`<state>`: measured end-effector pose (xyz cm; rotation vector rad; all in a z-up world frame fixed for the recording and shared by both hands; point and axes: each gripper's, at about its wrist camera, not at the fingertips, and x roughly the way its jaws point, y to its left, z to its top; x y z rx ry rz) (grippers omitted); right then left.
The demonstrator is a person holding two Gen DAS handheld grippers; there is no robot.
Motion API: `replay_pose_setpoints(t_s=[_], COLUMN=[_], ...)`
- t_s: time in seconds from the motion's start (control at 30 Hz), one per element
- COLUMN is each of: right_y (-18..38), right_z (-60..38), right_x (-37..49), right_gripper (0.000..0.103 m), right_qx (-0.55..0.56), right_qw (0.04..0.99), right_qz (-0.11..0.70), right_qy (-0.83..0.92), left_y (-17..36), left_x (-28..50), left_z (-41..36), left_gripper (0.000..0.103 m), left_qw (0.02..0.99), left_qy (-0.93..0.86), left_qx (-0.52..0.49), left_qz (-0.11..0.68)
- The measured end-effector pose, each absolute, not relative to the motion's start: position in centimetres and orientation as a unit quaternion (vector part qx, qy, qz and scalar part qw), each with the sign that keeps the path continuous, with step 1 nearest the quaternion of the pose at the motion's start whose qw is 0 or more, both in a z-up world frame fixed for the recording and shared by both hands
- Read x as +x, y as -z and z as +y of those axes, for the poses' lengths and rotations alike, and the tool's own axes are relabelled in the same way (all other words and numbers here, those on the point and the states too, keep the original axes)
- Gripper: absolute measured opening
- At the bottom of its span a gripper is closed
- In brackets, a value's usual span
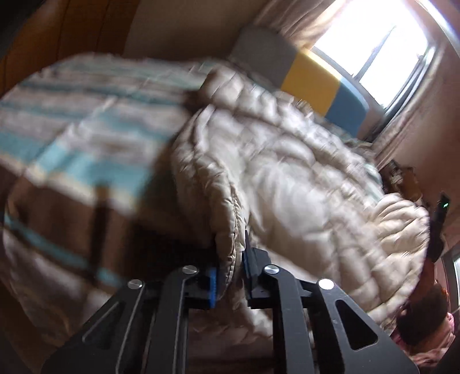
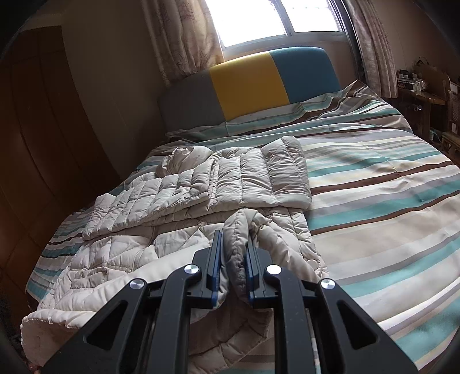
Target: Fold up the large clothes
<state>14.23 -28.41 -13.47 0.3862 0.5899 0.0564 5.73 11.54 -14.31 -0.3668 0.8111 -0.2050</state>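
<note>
Two views are being given, and they differ sharply in clearness. The right wrist view is sharp: the whole bed (image 2: 388,184) is being shown, with its striped cover, and the coat (image 2: 201,187), a pale quilted one, is being seen lying across the near left part of the bed, its far portion folded into a flat block and a crumpled lump sitting at the end toward the headboard (image 2: 247,83). A window (image 2: 273,17) with curtains is being seen behind the headboard, and a dark wardrobe (image 2: 37,138) is standing left of the bed. The left wrist view is blurred and tilted; there the coat (image 1: 287,178) is being seen as a large puffy mass filling the middle, with the bed cover (image 1: 74,138) to its left and the headboard (image 1: 313,83) beyond it. Only this view is showing a dark device (image 1: 438,227) at the coat's right edge, and a person's head (image 1: 425,313) low beside it.

The right gripper (image 2: 234,267) is being kept closed on a bunched fold of the coat's near edge, the fabric being pinched between the blue pads. The left gripper (image 1: 231,273) is likewise being held clamped on a stitched hem of the coat, which is rising straight up from between its fingers.
</note>
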Motion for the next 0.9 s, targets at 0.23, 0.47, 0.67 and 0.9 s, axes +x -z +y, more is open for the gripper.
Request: replay_pose_setpoints(t_s=[0.23, 0.47, 0.67, 0.9], right_y=[12.1, 11.8, 11.9, 13.7], right_z=[-30.5, -33.2, -34.7, -36.9], right_x=[16.7, 21.0, 25.2, 28.9], right_gripper=[0.013, 0.013, 0.015, 0.023], right_qx=[0.235, 0.300, 0.311, 0.341], right_qw=[0.928, 0.904, 0.896, 0.885], right_qz=[0.287, 0.305, 0.315, 0.316], right_qy=[-0.025, -0.022, -0.012, 0.006], left_y=[7.3, 5.2, 7.1, 10.9], left_x=[10.9, 20.4, 28.8, 35.2], left_z=[11.5, 9.9, 9.4, 8.8], left_gripper=[0.012, 0.012, 0.012, 0.025], left_qw=[0.925, 0.938, 0.928, 0.905], left_qy=[0.119, 0.097, 0.058, 0.020], left_qx=[-0.221, -0.192, -0.200, -0.205], left_qz=[0.286, 0.273, 0.308, 0.373])
